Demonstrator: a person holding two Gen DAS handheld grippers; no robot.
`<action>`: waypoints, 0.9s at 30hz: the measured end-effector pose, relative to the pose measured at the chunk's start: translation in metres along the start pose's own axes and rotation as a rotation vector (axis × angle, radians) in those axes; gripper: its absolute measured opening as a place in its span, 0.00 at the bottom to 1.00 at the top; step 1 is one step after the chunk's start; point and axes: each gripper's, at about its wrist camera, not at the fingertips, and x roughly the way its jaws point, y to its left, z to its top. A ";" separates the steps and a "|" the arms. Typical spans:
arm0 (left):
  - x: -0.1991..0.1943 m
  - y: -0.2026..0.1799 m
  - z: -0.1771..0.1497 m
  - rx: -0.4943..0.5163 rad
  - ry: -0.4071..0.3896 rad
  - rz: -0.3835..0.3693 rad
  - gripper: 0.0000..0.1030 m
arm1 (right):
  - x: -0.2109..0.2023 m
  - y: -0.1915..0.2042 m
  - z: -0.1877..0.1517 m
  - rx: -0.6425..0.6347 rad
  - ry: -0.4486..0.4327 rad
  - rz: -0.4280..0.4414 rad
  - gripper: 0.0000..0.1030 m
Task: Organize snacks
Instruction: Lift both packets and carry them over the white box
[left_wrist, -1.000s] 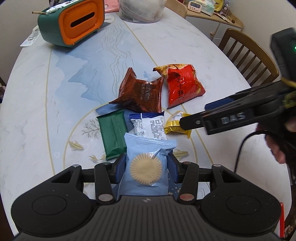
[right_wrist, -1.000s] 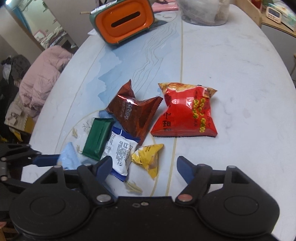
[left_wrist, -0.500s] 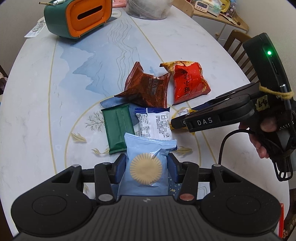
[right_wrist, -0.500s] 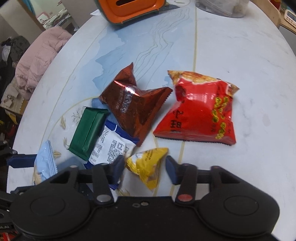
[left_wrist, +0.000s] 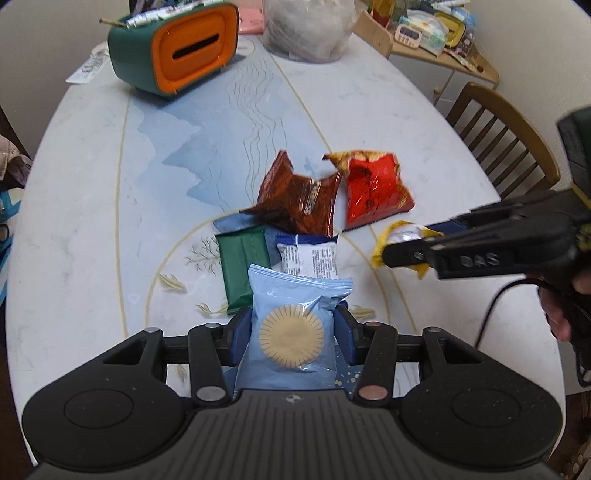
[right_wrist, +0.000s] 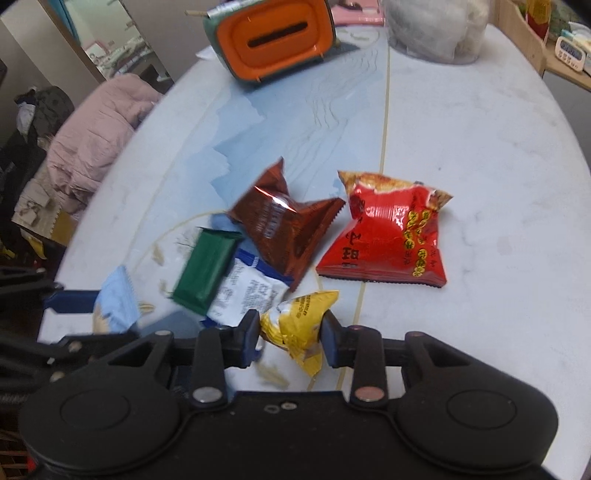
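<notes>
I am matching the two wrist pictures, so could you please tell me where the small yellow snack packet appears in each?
Left wrist: yellow packet at right of centre, clamped in the right gripper.
Right wrist: yellow packet at bottom centre, between the pads.
Shared landmark: red snack bag just beyond it.

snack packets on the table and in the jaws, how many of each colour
light blue packet: 1, in the left gripper
yellow packet: 1, in the right gripper
green packet: 1
white and blue packet: 1
brown packet: 1
red packet: 1
total: 6
</notes>
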 end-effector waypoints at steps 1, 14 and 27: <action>-0.006 -0.001 0.000 0.001 -0.009 0.001 0.45 | -0.008 0.003 -0.001 -0.002 -0.010 0.002 0.33; -0.092 -0.023 -0.033 0.006 -0.062 -0.009 0.45 | -0.115 0.045 -0.046 -0.045 -0.107 0.034 0.33; -0.135 -0.051 -0.104 0.036 -0.002 -0.016 0.46 | -0.166 0.088 -0.122 -0.087 -0.114 0.075 0.33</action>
